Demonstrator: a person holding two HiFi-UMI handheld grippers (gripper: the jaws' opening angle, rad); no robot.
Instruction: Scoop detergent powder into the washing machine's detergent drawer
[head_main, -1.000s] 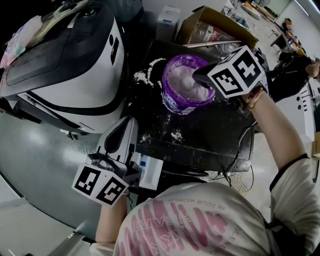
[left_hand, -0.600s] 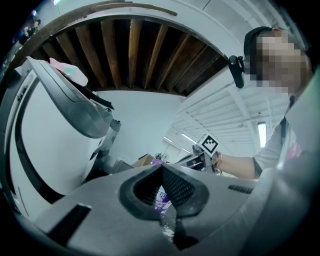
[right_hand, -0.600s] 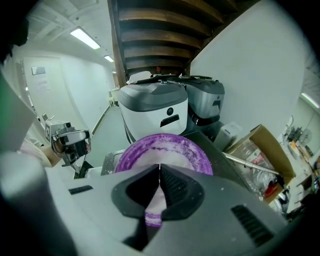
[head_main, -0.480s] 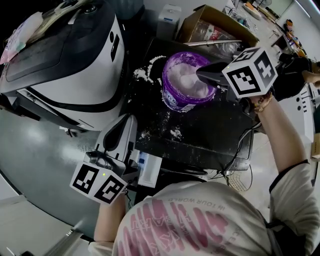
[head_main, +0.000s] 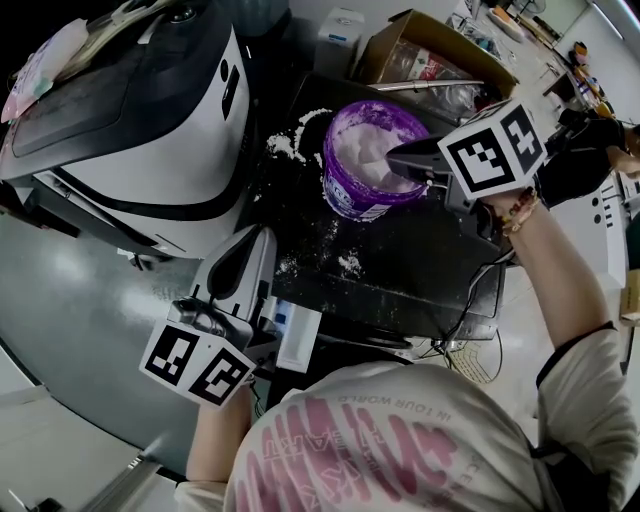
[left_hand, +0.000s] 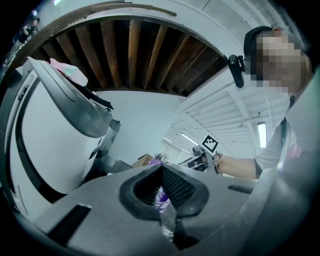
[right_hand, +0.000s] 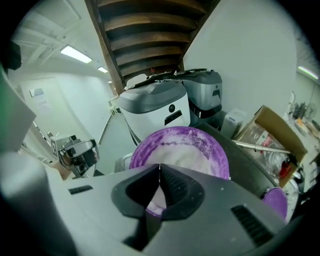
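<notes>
The purple tub (head_main: 372, 160) of white detergent powder stands open on a black table (head_main: 420, 270); it also fills the middle of the right gripper view (right_hand: 180, 150). My right gripper (head_main: 395, 157) hovers over the tub's right rim with its jaws shut (right_hand: 159, 167); no scoop shows between them. To the left stands the white and black washing machine (head_main: 130, 130). My left gripper (head_main: 238, 262) is low at the table's front left corner, shut (left_hand: 161, 167), beside a white drawer-like part (head_main: 298, 338) with a blue inset.
Spilled powder (head_main: 285, 148) lies left of the tub, with more (head_main: 350, 265) near the table's front. A cardboard box (head_main: 430, 50) and a small white container (head_main: 340, 35) stand behind. A purple lid (right_hand: 275, 200) lies to the right. Cables hang at the table's right edge.
The right gripper drew a little to the right, then edged back left over the tub's rim. The left gripper and the tub have stayed put.
</notes>
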